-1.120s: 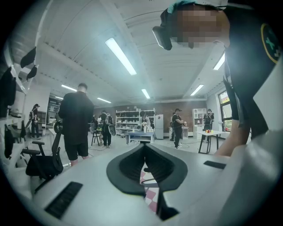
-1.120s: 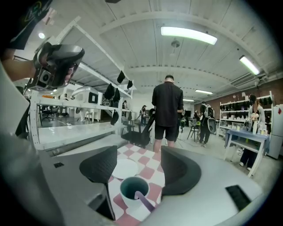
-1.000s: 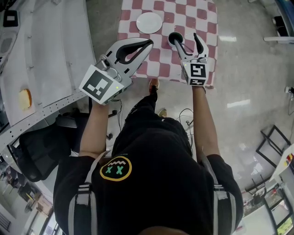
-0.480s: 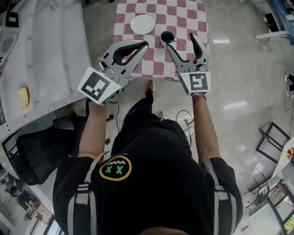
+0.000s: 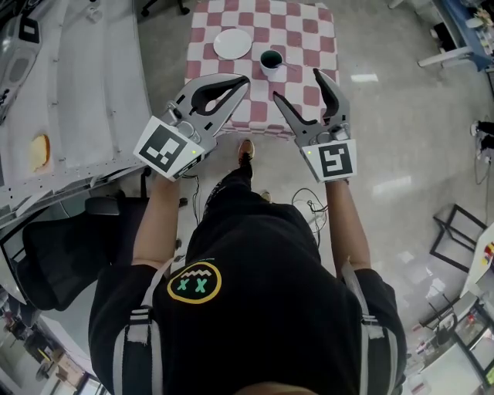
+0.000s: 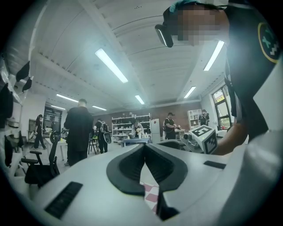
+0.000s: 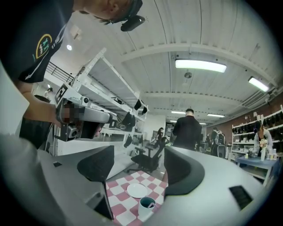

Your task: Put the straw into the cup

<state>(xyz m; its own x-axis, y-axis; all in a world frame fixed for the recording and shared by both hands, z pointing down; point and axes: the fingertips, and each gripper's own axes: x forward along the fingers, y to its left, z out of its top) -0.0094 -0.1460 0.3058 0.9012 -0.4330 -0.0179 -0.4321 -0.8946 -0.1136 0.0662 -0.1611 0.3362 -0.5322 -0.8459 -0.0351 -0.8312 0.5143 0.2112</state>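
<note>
1. The right gripper (image 5: 297, 85) has pulled back from the cup (image 5: 271, 62) and come up off the desk (image 5: 309, 23). A second ago its jaws stood on either side of the cup; now the cup is ahead of them and lower, clear of both tips.
2. Its jaws have just been opening and now stand wide apart. The right gripper view (image 7: 139, 165) shows only the checked desk between them, so it holds nothing.
3. The left gripper (image 5: 243, 79) has its jaws brought together at the tips, with nothing between them. It hangs beside the right one, short of the desk's near edge, and has drifted only a little.
4. The cup stands upright on the desk ahead of the right gripper, with a white plate (image 5: 232, 43) just beyond it, ahead of the left gripper.
5. A thin pale piece leans inside the cup's rim (image 7: 151, 205) — probably the straw, though it is too small to be sure.
6. Judging by this, the straw is already in the cup and let go — the task looks done, with both grippers backing away.
</note>
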